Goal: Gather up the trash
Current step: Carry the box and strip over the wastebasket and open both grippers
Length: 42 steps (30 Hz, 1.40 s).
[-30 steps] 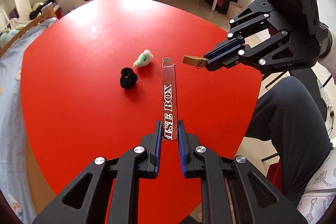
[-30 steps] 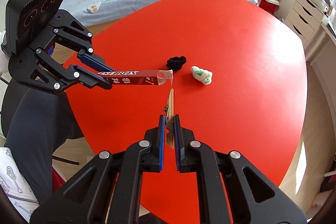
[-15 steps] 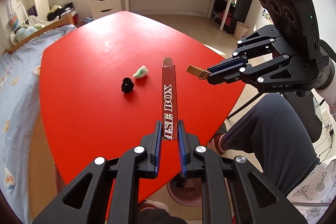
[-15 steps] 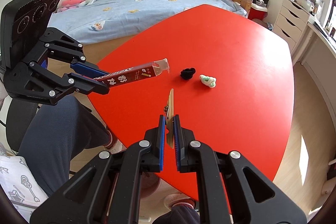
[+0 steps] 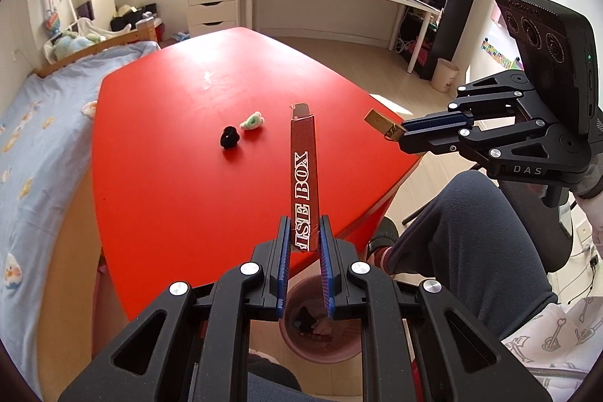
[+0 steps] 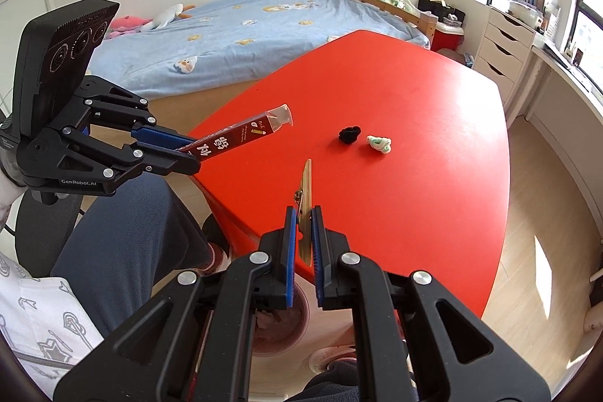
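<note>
My left gripper [image 5: 304, 243] is shut on a long dark-red carton [image 5: 303, 172] with an open torn end, held in the air over the red table's near edge; it also shows in the right wrist view [image 6: 241, 138]. My right gripper [image 6: 301, 236] is shut on a wooden clothespin [image 6: 306, 191], also seen in the left wrist view [image 5: 382, 123]. A black crumpled wad [image 5: 229, 137] and a white-green crumpled wad [image 5: 252, 121] lie on the red table [image 5: 181, 176]. A pink bin [image 5: 320, 326] holding scraps stands on the floor below both grippers.
The person's dark-trousered legs [image 5: 471, 236] and a chair are at the right. A blue-sheeted bed [image 6: 245, 25] runs along the table's far side. White drawers [image 5: 211, 2] and a desk stand under the window.
Both grippers have pulled back and up from the table with their loads, beyond the near edge. The pink bin on the floor has come into view beneath them.
</note>
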Motion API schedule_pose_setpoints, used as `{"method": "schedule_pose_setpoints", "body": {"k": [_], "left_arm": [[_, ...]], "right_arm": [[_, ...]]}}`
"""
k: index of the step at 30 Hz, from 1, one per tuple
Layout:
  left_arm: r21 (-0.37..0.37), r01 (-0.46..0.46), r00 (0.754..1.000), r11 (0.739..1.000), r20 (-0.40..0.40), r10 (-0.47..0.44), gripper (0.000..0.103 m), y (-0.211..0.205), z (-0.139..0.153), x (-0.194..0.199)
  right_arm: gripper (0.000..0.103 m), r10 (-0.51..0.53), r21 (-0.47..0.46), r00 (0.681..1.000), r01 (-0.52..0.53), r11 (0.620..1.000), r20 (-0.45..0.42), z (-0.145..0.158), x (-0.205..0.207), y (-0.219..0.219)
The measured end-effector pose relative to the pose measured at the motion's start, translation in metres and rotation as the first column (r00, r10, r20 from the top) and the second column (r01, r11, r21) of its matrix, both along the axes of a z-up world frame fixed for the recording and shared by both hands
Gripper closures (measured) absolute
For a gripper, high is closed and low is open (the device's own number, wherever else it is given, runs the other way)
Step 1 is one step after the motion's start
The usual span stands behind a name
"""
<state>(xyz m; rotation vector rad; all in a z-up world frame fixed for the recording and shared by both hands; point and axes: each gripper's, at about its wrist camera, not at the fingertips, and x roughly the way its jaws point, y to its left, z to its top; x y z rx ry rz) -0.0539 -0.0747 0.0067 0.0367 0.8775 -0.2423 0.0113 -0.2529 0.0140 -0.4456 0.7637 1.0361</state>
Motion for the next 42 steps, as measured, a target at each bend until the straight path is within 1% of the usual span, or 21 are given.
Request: {"method": "schedule_pose_setpoints", "body": {"k": [8, 10, 19, 28, 42], "left_arm": [[-0.020, -0.010, 1.000, 1.000, -0.003, 0.010, 0.088, -0.007, -0.002, -0.023], [-0.036, -0.011, 1.000, 0.999, -0.013, 0.010, 0.088, -0.008, -0.005, -0.027], [-0.055, -0.014, 0.998, 0.998, -0.062, 0.010, 0.088, -0.016, -0.020, -0.045], [-0.059, -0.016, 0.996, 0.998, -0.085, 0.011, 0.088, -0.016, -0.026, -0.053], [-0.055, 0.003, 0.995, 0.999, -0.096, -0.008, 0.088, -0.018, -0.029, -0.052]], "right_arm": [[0.096, -0.029, 0.008, 0.999, 0.030, 1.000, -0.030, -0.010, -0.022, -0.013], [0.096, -0.034, 0.010, 0.998, 0.035, 0.999, -0.045, -0.014, -0.028, -0.017], [0.096, -0.034, 0.002, 0.994, 0.035, 0.999, -0.103, -0.030, -0.045, -0.020], [0.096, -0.033, 0.013, 0.992, 0.034, 0.999, -0.124, -0.035, -0.047, -0.021], [0.096, -0.013, 0.020, 0.988, 0.016, 1.000, -0.156, -0.041, -0.048, -0.020]]}}
